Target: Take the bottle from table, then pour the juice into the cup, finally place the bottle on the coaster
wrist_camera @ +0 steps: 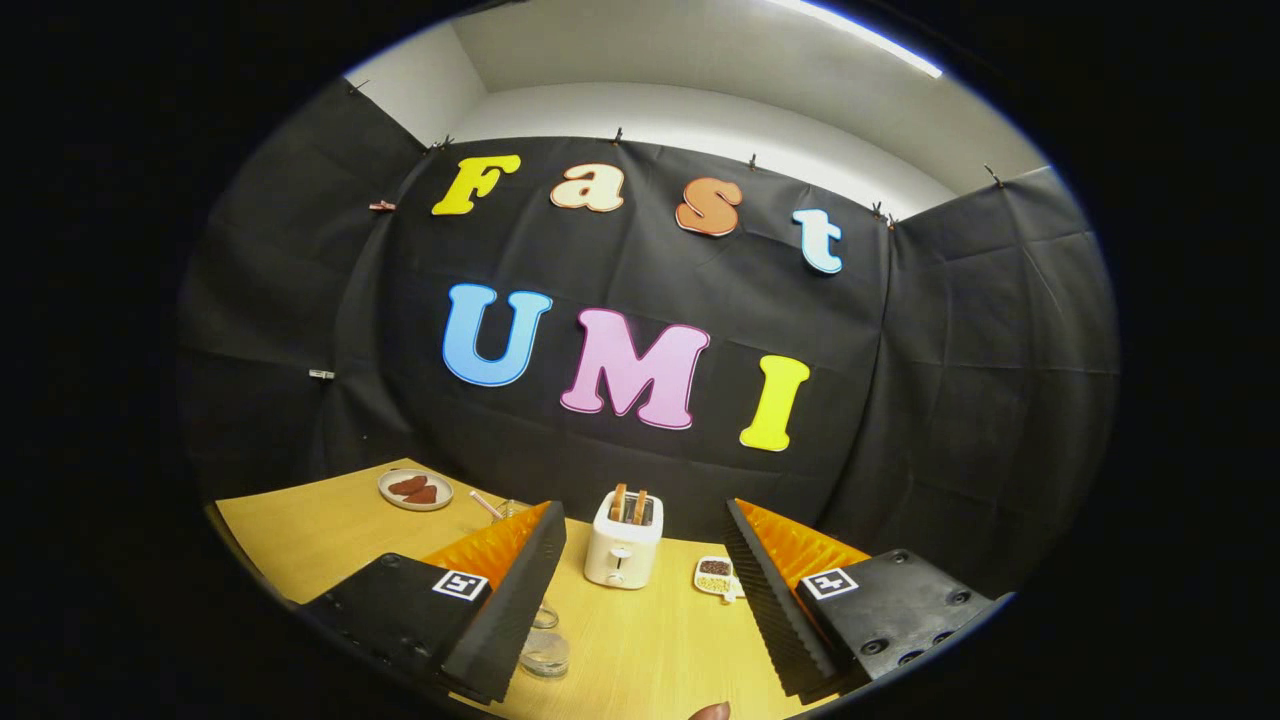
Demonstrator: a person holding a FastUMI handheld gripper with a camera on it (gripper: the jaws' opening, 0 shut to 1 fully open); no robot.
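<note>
Gripper [640, 590] spread wide, holding nothing, above the wooden table [320, 530]. Glass cup [545, 650] sits near, just beside the left finger. Toaster [623, 545] stands beyond, between the fingers; plate [415, 489] far left.

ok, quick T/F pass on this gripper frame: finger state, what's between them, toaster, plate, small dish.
1. The gripper is open with nothing between its fingers. True.
2. The toaster is empty. False: two slices stand up out of its slots.
3. The toaster stands on the table beyond the fingers, roughly in line with the gap between them. True.
4. The round plate sits right next to the toaster. False: it lies apart, near the table's far corner by the cloth wall.
5. A small dish sits beside the toaster. True.
6. The gripper is shut on a glass. False: clear glassware stands by one finger, not gripped.
</note>
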